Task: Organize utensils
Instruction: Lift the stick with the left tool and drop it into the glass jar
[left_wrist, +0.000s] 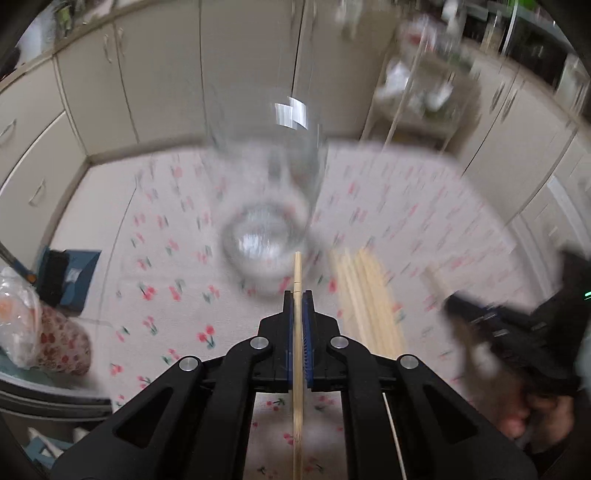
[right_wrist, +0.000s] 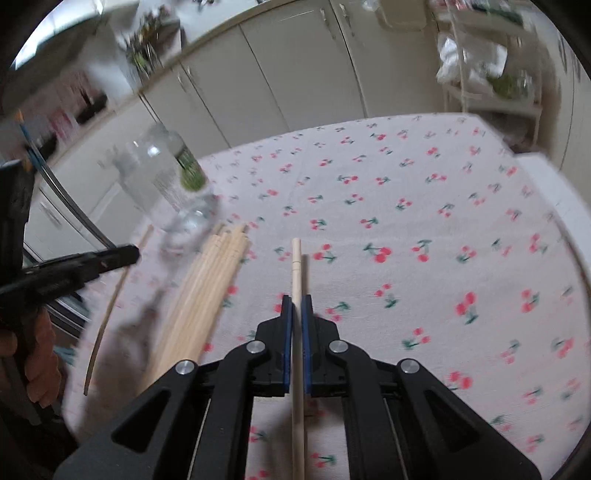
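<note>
- Left wrist view: left claw (left_wrist: 297, 295) clenched on a single wooden chopstick (left_wrist: 297, 332); the stick runs lengthwise between the blue pads, its tip projecting forward toward the base of the glass jar (left_wrist: 264, 206).
- Glass jar stands on the surface (left_wrist: 424, 206), which is covered in a cherry-print cloth; the frame is motion-blurred, and contact between stick tip and jar cannot be resolved.
- Bundle of loose chopsticks (left_wrist: 369, 299) lies flat on the cloth, just right of the left claw.
- Right wrist view: right claw (right_wrist: 297, 299) clenched on a second chopstick (right_wrist: 298, 332), held lengthwise, tip pointing out over the cloth.
- Same view: chopstick bundle (right_wrist: 207, 284) lies left of the right claw; glass jar (right_wrist: 166, 184) stands at the far end of the bundle; left claw (right_wrist: 122, 254) sits beside the jar.
- Cream cabinets (right_wrist: 280, 74) lie beyond the surface.
</note>
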